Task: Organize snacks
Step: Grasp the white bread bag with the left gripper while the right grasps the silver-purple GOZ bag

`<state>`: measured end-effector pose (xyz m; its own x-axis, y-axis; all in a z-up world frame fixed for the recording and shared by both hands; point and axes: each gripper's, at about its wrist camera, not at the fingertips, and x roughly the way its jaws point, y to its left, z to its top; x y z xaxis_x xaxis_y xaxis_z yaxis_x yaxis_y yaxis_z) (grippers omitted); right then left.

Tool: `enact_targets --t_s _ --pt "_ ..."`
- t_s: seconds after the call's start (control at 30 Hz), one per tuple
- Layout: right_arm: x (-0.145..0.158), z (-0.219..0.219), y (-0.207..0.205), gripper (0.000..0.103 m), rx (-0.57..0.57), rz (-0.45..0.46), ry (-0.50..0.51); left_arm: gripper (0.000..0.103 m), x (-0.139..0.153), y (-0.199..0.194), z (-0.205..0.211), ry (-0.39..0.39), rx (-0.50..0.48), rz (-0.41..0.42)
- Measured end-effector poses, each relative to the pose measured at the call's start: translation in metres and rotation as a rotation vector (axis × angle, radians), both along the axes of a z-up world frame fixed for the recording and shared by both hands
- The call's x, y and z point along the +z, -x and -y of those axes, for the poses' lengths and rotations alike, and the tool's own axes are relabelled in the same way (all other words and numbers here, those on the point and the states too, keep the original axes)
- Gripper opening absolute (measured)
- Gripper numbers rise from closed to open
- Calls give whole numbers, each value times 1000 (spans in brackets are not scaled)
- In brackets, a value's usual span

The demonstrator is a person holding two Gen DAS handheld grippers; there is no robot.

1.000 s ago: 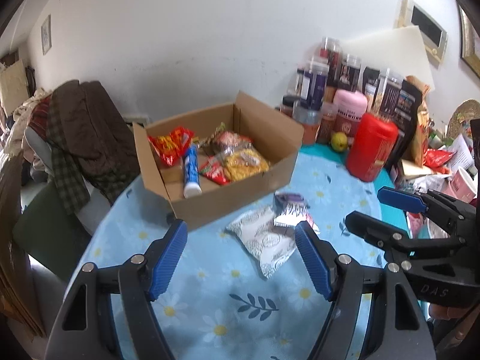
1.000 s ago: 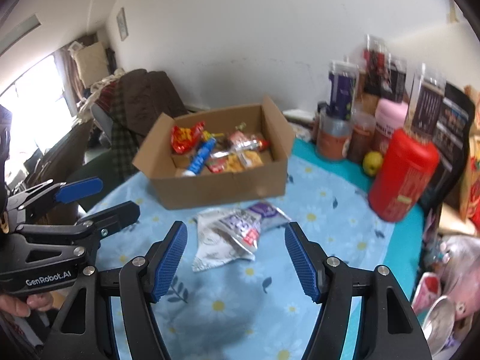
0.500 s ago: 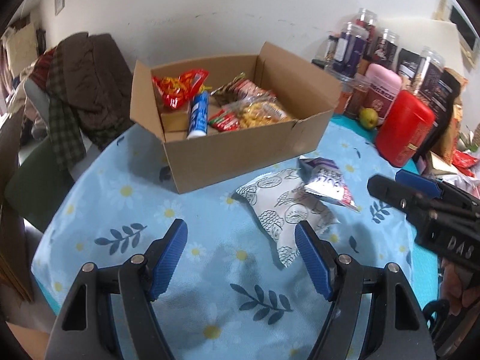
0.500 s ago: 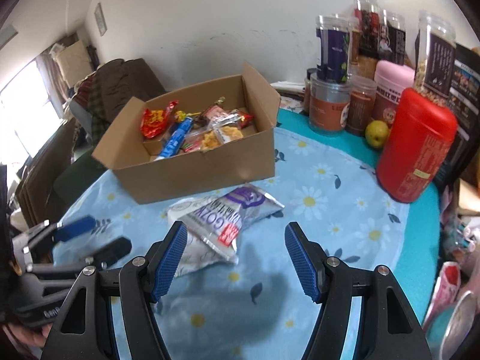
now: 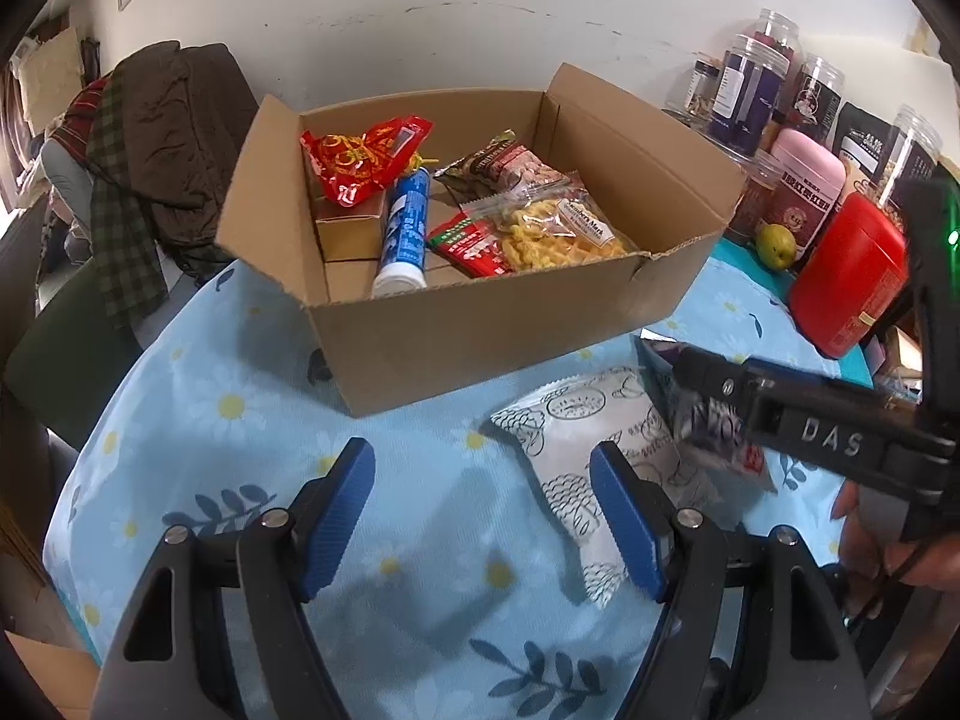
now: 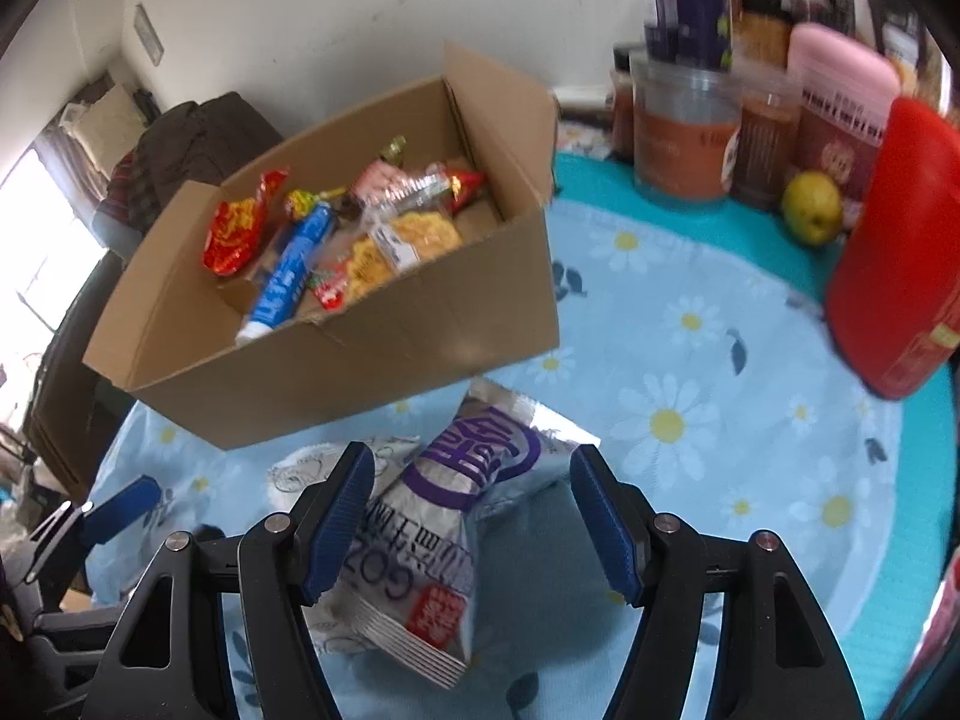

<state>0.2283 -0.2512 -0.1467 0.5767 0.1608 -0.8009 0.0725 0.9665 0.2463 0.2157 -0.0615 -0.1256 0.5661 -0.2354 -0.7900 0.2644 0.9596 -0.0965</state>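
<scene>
Cardboard box [image 5: 480, 324] holds a red chip bag [image 5: 360, 159], blue tube [image 5: 405, 234], yellow snack pack [image 5: 558, 234] and others. Both grippers released — right gripper [image 6: 471, 516] straddles silver-purple packet [image 6: 456, 516] lying on white patterned pouch [image 5: 594, 450] before the box; left gripper [image 5: 483, 510] hovers over tablecloth [image 5: 240, 450]. Red canister [image 5: 852, 276] and jars [image 5: 756, 90] crowd the right.

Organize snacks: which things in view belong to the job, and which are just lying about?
Job:
- cardboard box holding snacks
- silver-purple snack bag between the open right tongs
- white patterned snack bag beside the open left tongs

Lying about:
- red canister
- pink jar
- green fruit
- clear jars
- brown coat
</scene>
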Motion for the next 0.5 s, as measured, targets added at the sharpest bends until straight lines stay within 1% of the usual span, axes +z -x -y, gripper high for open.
enact_targets --t_s 0.03,0.07,0.1,0.13,0.23,0.27,0.4,0.5 --pt "-3 3 0 67 3 -9 -18 74 0 -1 2 4 -4 -3" --pt "-5 6 1 62 8 -18 -31 74 0 -3 4 9 -9 -7" --pt "-6 8 1 59 14 -28 -38 74 0 -4 5 15 -15 -9" --pt "-7 9 3 53 17 -37 -40 74 0 -4 7 20 -22 -11" --pt "-10 17 10 43 17 -49 -26 74 -2 -7 18 31 -47 -31" --pt "-10 20 14 41 22 -47 -29 74 -3 -8 21 36 -55 -41" --pt "-10 26 27 40 16 -43 4 74 -11 -11 36 44 -82 -77" --pt "-13 30 38 40 3 -44 7 74 -16 -14 44 39 -95 -103"
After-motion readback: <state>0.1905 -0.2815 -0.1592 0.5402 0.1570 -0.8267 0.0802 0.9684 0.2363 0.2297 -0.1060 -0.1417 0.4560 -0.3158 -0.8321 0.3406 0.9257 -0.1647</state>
